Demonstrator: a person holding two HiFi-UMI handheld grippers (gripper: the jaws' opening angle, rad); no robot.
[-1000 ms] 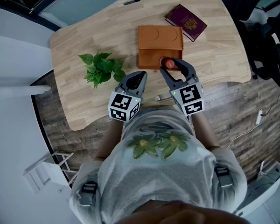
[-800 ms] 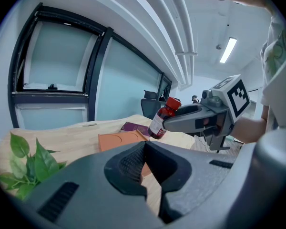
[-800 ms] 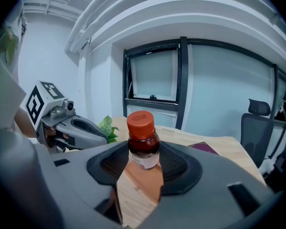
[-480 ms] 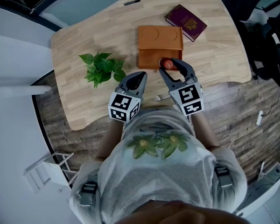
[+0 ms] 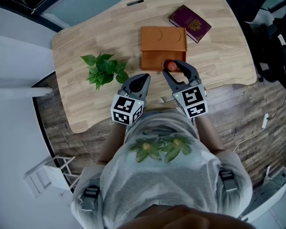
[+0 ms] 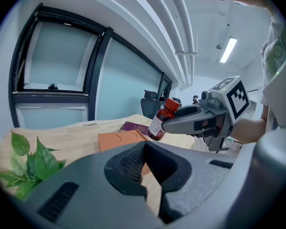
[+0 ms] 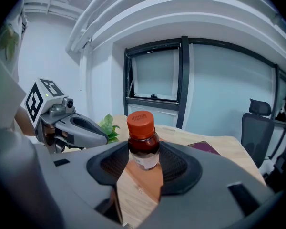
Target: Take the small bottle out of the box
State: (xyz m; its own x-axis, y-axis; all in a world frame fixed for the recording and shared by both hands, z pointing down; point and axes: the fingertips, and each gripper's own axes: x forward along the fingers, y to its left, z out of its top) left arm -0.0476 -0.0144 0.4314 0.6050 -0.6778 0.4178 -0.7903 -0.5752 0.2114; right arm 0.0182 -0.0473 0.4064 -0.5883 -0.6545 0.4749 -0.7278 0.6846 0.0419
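A: Where is the small bottle (image 7: pixel 143 144) found?

B: It is gripped by the right claw (image 5: pixel 174 67); its brown glass body is pinched between the two jaws, and its orange cap is left showing above them. From the head view it is seen over the near edge of the brown box (image 5: pixel 163 41), raised off the worktop (image 5: pixel 86 42).

A: And how is the left claw (image 6: pixel 145 149) seen?

B: It is clenched with nothing between its jaws, and is held near the worktop's near edge, just left of the right claw.

A: What else is laid out?

B: A leafy sprig (image 5: pixel 104 69) is set to the left of the box, and a maroon booklet (image 5: pixel 190 23) to its far right.
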